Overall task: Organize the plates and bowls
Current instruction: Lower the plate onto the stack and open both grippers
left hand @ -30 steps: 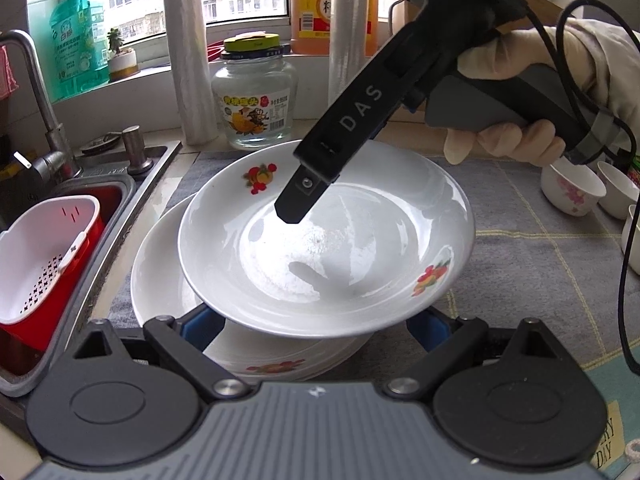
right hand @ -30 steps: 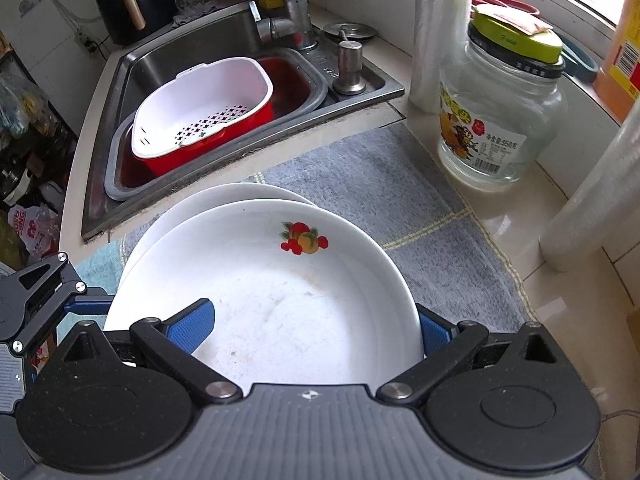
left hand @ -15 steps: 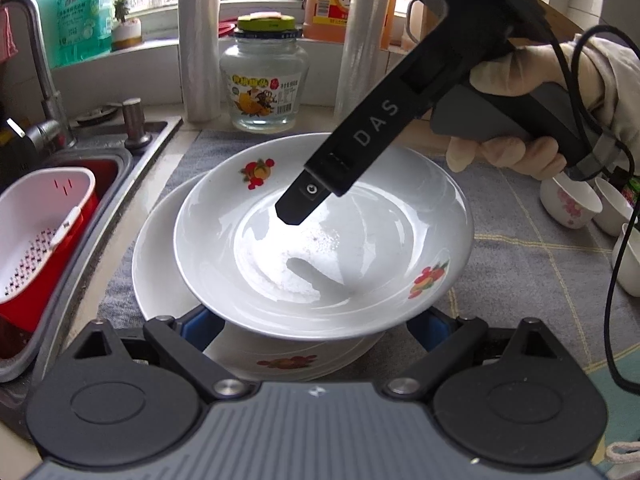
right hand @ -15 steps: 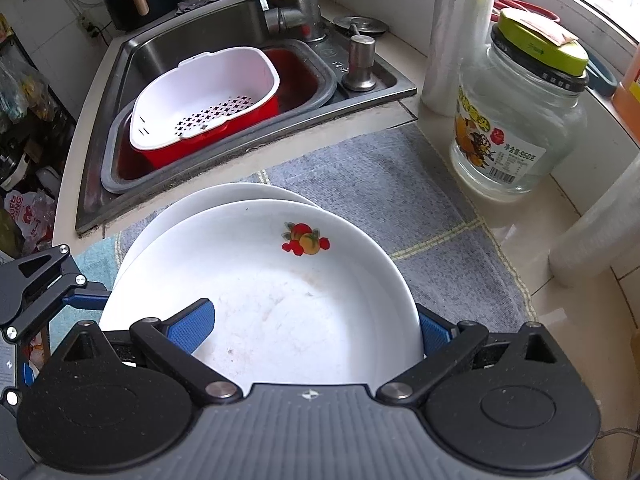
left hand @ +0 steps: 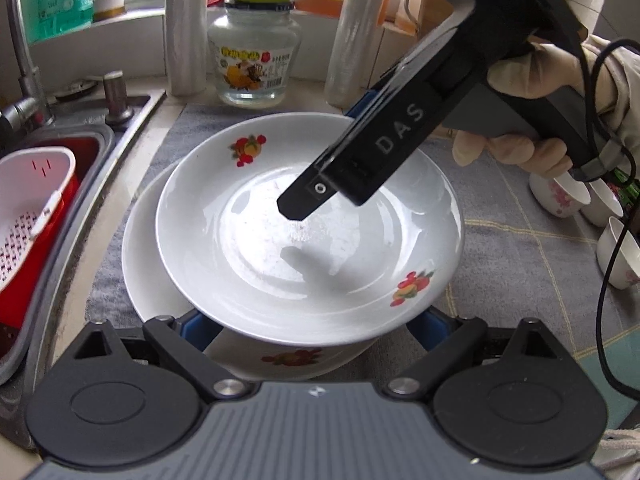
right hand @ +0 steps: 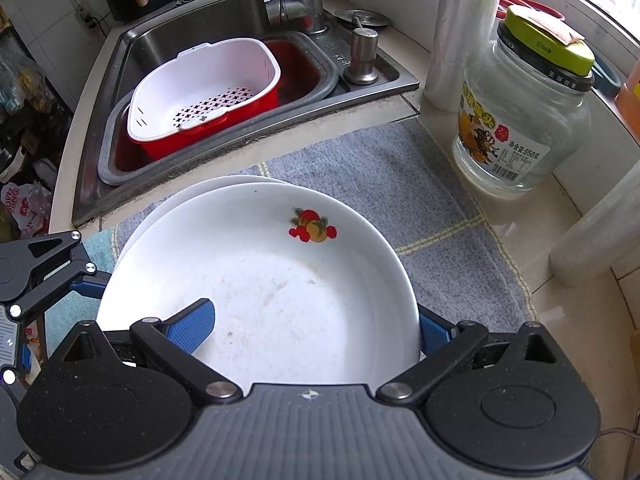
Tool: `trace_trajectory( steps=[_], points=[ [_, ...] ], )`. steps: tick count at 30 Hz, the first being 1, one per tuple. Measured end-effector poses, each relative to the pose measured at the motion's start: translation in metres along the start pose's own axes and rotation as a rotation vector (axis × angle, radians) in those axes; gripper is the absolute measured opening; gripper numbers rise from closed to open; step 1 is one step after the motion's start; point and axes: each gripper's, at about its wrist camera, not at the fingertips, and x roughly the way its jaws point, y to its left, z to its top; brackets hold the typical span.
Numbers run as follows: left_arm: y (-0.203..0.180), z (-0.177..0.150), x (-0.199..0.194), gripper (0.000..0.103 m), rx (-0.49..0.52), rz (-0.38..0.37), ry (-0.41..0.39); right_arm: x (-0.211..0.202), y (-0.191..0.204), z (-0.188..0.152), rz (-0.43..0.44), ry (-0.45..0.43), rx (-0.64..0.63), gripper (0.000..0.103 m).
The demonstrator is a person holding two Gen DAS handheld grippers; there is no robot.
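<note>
A white plate with fruit prints (left hand: 280, 248) (right hand: 280, 280) is held a little above a larger white plate (left hand: 140, 264) (right hand: 160, 208) that lies on the grey mat. My right gripper (right hand: 316, 332) grips the top plate's rim, one blue finger (right hand: 188, 328) over the inside and the other under the edge. It shows from the side in the left wrist view (left hand: 320, 196). My left gripper (left hand: 312, 328) is open, its blue fingers (left hand: 196, 328) wide apart below the top plate's near edge, beside the lower plate.
A sink (right hand: 208, 12) with a red and white strainer basket (right hand: 204, 92) lies to the left. A glass jar (left hand: 254, 44) (right hand: 524, 116) and plastic-wrap rolls (left hand: 186, 28) stand at the back. Small floral bowls (left hand: 560, 196) sit on the mat at the right.
The top plate has risen and tilted slightly off the lower plate, carried by my right gripper. My left gripper has drawn a little closer and lower.
</note>
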Motion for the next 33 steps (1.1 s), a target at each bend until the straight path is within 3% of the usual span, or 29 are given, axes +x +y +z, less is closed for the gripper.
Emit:
trace_trajectory(
  steps=[33],
  points=[
    [0.007, 0.001, -0.011, 0.097, -0.02, 0.019, 0.058, -0.012, 0.001, -0.016, 0.022, 0.021, 0.019, 0.103]
  ],
)
